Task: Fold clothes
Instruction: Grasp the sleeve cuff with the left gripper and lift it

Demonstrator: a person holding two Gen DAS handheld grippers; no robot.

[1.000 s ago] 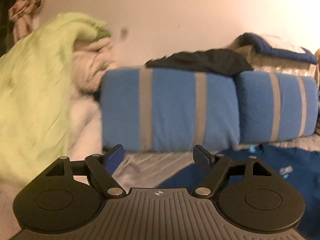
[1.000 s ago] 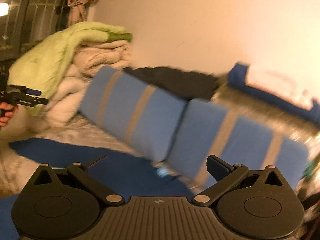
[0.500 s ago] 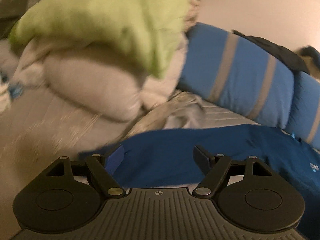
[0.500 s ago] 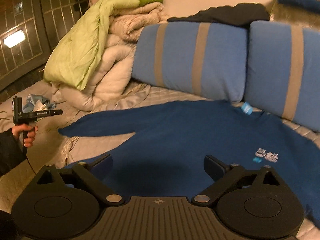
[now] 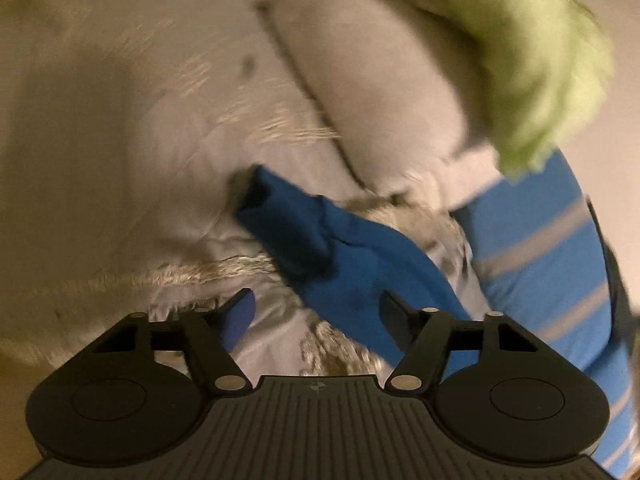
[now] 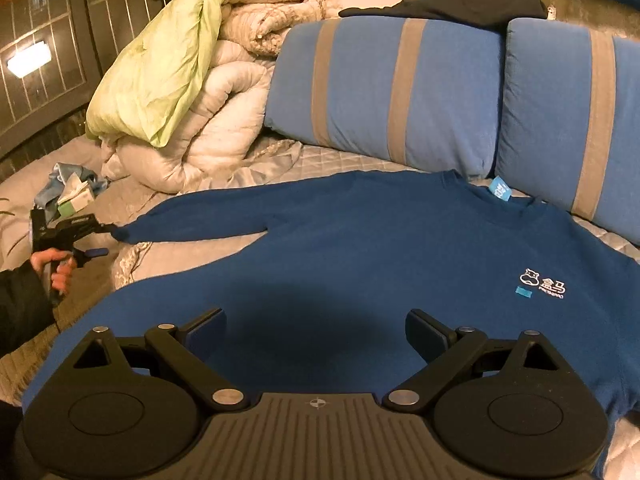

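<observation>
Sweatshirt (image 6: 360,248), blue, lies spread flat on the bed (image 6: 192,254) below the right gripper (image 6: 316,328), whose jaws stand open and empty. Only the left wrist view shows the left gripper (image 5: 316,312) open over the sleeve cuff (image 5: 256,200); the right view alone shows striped pillows (image 6: 400,92).
</observation>
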